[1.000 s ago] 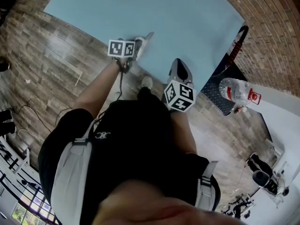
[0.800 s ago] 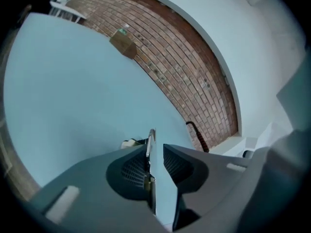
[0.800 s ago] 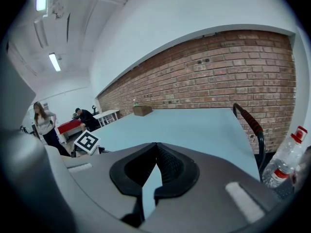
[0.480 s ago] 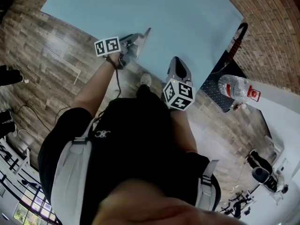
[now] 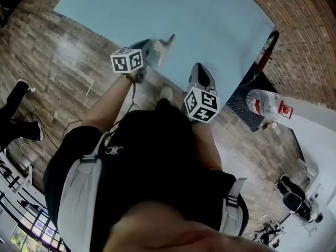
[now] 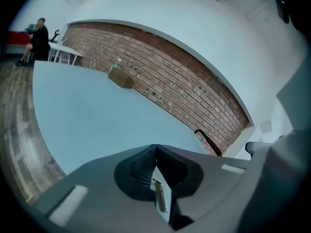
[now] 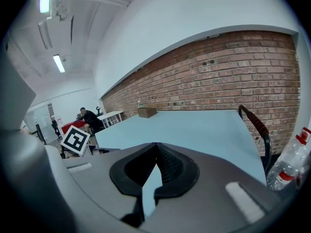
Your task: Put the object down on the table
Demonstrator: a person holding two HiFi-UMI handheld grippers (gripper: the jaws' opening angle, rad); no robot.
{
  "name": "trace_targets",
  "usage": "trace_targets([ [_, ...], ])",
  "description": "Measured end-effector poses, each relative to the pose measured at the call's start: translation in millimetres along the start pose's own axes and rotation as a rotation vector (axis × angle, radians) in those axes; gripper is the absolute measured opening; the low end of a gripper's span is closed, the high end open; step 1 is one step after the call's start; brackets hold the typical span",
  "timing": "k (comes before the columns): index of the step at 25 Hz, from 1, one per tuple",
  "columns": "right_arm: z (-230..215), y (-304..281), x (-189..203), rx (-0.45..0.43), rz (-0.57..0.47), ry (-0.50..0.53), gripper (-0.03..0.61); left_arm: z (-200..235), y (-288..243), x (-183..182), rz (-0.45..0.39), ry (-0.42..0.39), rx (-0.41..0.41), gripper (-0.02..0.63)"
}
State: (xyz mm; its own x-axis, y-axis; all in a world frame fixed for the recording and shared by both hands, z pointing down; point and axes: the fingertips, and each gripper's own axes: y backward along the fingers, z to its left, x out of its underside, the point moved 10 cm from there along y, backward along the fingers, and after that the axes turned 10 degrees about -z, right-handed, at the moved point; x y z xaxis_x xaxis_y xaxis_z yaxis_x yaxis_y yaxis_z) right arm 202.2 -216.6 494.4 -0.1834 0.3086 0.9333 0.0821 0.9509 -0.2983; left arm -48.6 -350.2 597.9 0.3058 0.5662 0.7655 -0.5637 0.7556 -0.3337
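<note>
Object: no view shows one. It is between neither pair of jaws, and I cannot tell whether the box [image 6: 120,76] at the worktop's far edge is it (nothing else lies on the worktop [image 5: 210,20]). The left gripper [image 5: 169,40] hangs over the near edge, its jaws closed on nothing. The right gripper [image 5: 198,67], near it along the same edge, is likewise closed and empty.

The likeliest troubles from here, as I judge them:
- With nothing held, a put-down move would be an empty one. Closed tips carried low could knock the near edge.
- The cable [image 5: 134,93] hanging from the left gripper could catch on that edge if the arm reaches forward.
- Off the worktop's right corner a bottle [image 5: 268,103] sits on a dark perforated board [image 5: 244,108]. A wide swing of the right arm could tip it.

The worktop is pale blue, smooth and matte, so a thing set down would likely stay put. To its left is a wood-plank floor [image 5: 52,51], with someone's legs [image 5: 16,114] at the far left. A black curved bar [image 5: 268,46] stands at the worktop's right edge, and a brick wall [image 5: 299,30] runs behind. The gripper views add a white wall above the bricks, strip lights [image 7: 58,63], and a seated person [image 6: 38,35] far off.
</note>
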Motion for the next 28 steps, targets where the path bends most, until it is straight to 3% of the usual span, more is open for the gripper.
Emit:
trace_targets([
  [10,31.1,12.8,-7.4,-0.026,-0.088,0.029,0.014,-53.5,48.1,-33.2,-0.005,-0.305,0.009,0.0],
  [17,56.9,26.3,-8.7,-0.02,-0.152,0.066,0.014,-65.6,91.0,-41.9,-0.031,-0.326,0.018,0.0],
  [28,88.6,35.9,-7.0,-0.073,-0.141,0.117,0.012,-56.4,119.2,-47.5,-0.023,-0.345,0.0,0.0],
])
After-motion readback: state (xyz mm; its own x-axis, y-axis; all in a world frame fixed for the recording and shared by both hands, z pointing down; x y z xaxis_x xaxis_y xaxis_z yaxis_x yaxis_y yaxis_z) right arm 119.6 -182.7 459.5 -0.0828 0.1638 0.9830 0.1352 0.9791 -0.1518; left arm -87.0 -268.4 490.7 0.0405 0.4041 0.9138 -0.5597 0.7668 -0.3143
